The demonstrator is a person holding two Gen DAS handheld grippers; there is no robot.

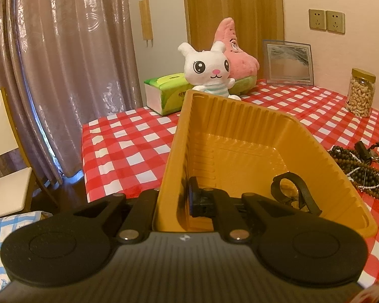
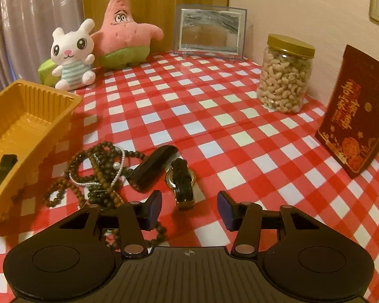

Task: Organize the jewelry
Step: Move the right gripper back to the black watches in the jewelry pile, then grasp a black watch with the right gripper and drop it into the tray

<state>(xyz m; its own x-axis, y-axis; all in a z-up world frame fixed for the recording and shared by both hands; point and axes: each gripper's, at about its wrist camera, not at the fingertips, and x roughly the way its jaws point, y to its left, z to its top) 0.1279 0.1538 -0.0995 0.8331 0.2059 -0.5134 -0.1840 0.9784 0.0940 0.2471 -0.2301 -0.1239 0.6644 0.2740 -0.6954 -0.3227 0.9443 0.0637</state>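
In the left wrist view we see our left gripper (image 1: 173,203) at the bottom centre, its jaws clamped on the near wall of the yellow tray (image 1: 240,116), one finger outside the wall and one inside. The tray fills the middle of the frame and is tilted, its far end raised above the checked cloth (image 1: 123,146). A black strap (image 1: 294,192) lies looped in the tray's lower right part. At the right edge a heap of beads (image 1: 361,174) rests on the cloth, just beside the tray. Behind the tray, in the upper centre, a white bunny (image 1: 209,68) stands in front of a pink star toy (image 1: 233,50), with a tissue box (image 1: 166,92) to their left. A frame (image 1: 288,63) and a jar of nuts (image 1: 361,92) sit in the upper right. In the right wrist view our right gripper (image 2: 189,208) sits at the bottom, jaws wide apart and holding nothing. Just above it a watch (image 2: 182,181) lies on the cloth, its near end between the fingertips' line. A black case (image 2: 152,168) lies left of the watch, touching the beads (image 2: 98,174), which include a pearl strand (image 2: 118,166). The tray (image 2: 25,116) is at the left edge, the strap (image 2: 6,166) showing inside. A red box (image 2: 353,111) stands at the right.
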